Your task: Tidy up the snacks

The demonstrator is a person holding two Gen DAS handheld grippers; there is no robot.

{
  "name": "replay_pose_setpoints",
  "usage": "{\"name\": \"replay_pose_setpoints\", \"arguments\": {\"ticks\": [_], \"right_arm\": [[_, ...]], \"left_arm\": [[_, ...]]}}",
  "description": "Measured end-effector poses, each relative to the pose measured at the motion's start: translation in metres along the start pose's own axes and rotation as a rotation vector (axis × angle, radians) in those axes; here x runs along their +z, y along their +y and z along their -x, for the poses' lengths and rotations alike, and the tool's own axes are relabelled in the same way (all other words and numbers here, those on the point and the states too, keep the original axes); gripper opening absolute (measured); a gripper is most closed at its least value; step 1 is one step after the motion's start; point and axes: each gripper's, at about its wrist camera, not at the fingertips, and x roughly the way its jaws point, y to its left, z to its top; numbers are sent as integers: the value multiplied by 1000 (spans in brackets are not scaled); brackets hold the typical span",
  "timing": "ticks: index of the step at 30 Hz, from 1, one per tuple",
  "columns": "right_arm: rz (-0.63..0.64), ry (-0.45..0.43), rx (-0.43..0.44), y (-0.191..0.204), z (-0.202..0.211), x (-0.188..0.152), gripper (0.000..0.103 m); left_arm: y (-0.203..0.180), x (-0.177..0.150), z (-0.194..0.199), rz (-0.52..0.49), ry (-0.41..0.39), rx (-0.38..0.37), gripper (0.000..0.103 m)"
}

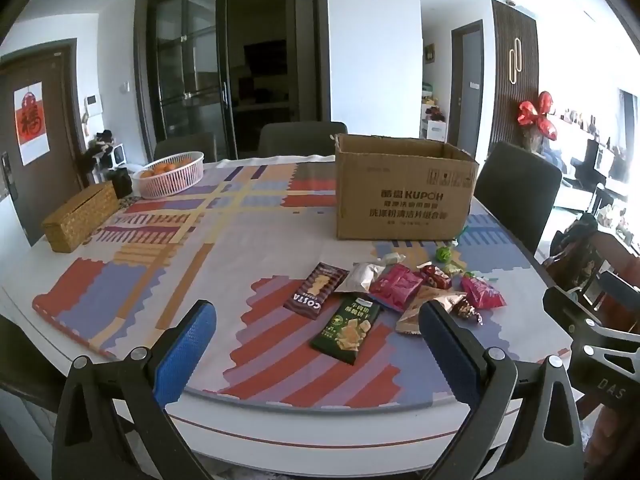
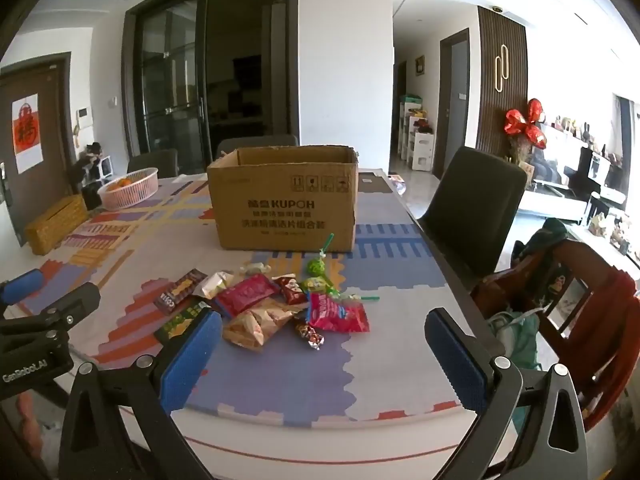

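Snack packets (image 2: pixel 276 308) lie heaped on the desk (image 2: pixel 280 392) before the open cardboard box (image 2: pixel 284 200). Both claws, left claw (image 1: pixel 318 344) and right claw (image 2: pixel 324 354), hang spread and empty; best pinch one loose edge packet first.

You see glossy foil snack packets (image 2: pixel 280 308) on a matt patterned cloth (image 2: pixel 380 380), beside a rough cardboard box (image 2: pixel 284 204).

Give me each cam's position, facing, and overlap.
Left wrist: on the left claw, tilted down across the table at the brown cardboard box; right claw at its right edge.
Right wrist: on the right claw, same heading, further right; left claw at its left edge.
Shared: box, loose snack packets, white basket of oranges. Both claws open, empty.
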Motion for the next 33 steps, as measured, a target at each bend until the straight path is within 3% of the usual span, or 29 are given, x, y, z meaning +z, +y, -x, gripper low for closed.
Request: {"name": "replay_pose_setpoints", "arguments": {"ticks": [33], "right_arm": [[1,-2,13,-8,3,3,103]], "left_arm": [[-1,1,1,-1,-9,-14,103]]}}
